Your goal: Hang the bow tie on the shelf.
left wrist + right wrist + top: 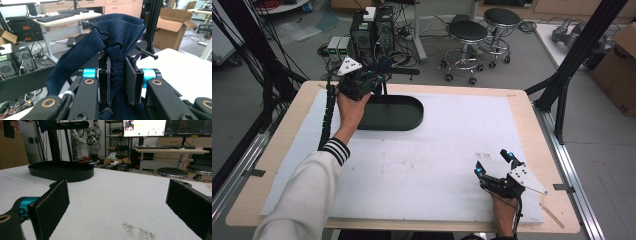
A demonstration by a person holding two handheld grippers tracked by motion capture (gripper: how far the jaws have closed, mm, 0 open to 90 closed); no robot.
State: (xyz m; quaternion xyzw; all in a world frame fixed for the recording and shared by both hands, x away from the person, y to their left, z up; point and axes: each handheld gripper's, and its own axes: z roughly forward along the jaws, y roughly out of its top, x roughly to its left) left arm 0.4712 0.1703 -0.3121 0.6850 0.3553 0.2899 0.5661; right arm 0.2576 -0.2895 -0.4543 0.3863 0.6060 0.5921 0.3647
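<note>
While the high view puts the left gripper [362, 80] at eleven o'clock over the black tray [404, 120], its own view shows jaws clenched on navy cloth [117, 32], probably awaiting hanging; the right gripper [117, 202] rests spread wide.

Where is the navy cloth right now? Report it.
In the left gripper view the navy cloth is clamped between the left gripper jaws, above the black tray at the table's far left.

Left gripper [362, 80] raised at the far edge, fingers [105, 77] clamped; right gripper [495, 167] low, fingers spread.
</note>
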